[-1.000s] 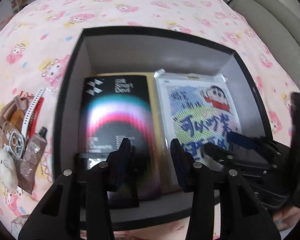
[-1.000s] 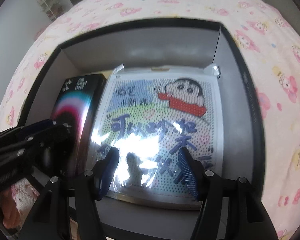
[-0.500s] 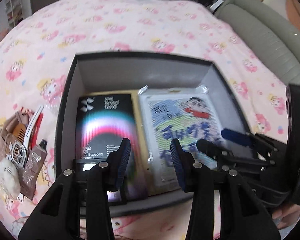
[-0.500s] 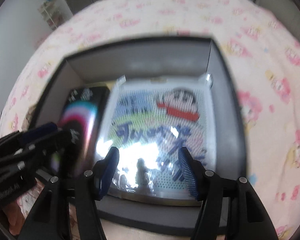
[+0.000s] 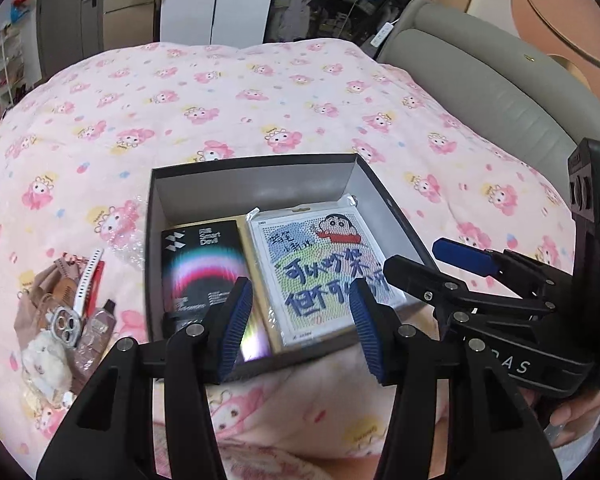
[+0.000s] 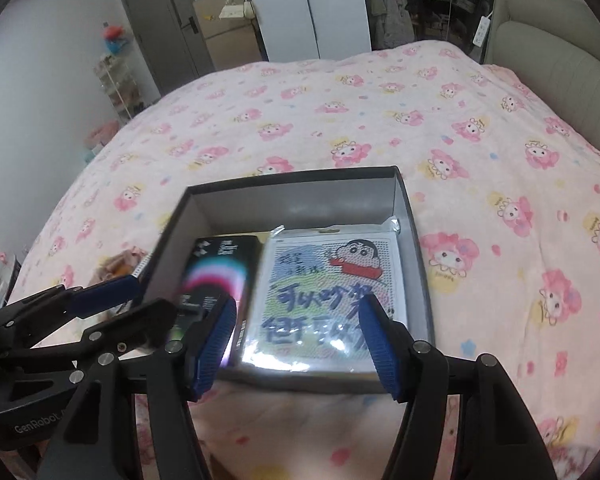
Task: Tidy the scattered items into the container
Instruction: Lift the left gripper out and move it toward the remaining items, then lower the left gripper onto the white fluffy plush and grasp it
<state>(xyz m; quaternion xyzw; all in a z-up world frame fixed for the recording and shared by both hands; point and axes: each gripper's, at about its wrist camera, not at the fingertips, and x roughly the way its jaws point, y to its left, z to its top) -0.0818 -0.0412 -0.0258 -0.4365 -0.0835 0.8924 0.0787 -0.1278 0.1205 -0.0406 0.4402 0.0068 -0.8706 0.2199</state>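
— Pink cartoon-print bedspread [image 5: 284, 92] fills both my views, with a grey padded headboard [image 5: 500, 92] off to the right. What's on it?

— I see an open dark box [image 5: 256, 164] sitting on the bedspread. Inside, a black packet [image 5: 204, 264] lies flat on the left, and a bagged cartoon picture [image 5: 324, 264] lies flat beside it on the right.

— And your grippers?

— My left gripper [image 5: 298, 326] hangs above the box's near edge; its jaws have just been opening and nothing is between them. My right gripper [image 6: 296, 346] hangs over the same edge, jaws spread wide, having just widened a little, also empty.

— Anything outside the box?

— A small heap of loose items [image 5: 64, 312] lies on the bedspread just left of the box: a comb, a small tube, a fluffy white toy.
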